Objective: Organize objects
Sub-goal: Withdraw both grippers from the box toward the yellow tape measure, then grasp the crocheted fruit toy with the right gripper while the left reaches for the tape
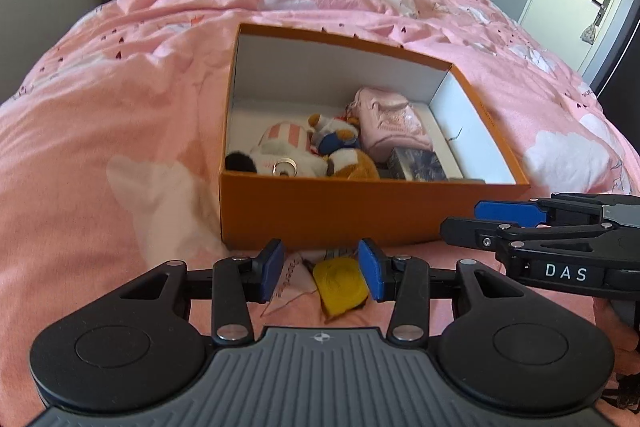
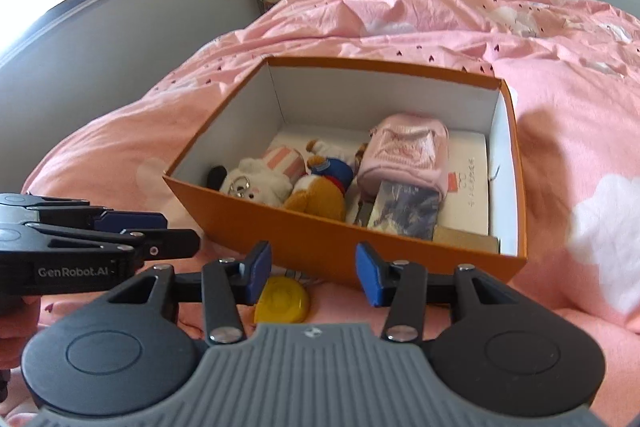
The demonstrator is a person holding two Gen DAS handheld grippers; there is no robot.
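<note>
Both grippers pointed steeply down at the bed [image 1: 120,115], side by side just before the orange box [image 2: 320,239]. The left gripper [image 1: 321,273] stood spread, a yellow disc [image 1: 340,287] on the sheet between its pads, untouched. The right gripper [image 2: 310,273] was also spread and held nothing. Inside the box lay plush toys [image 2: 280,183], a pink pouch [image 2: 404,155] and a small printed box [image 2: 404,213].
</note>
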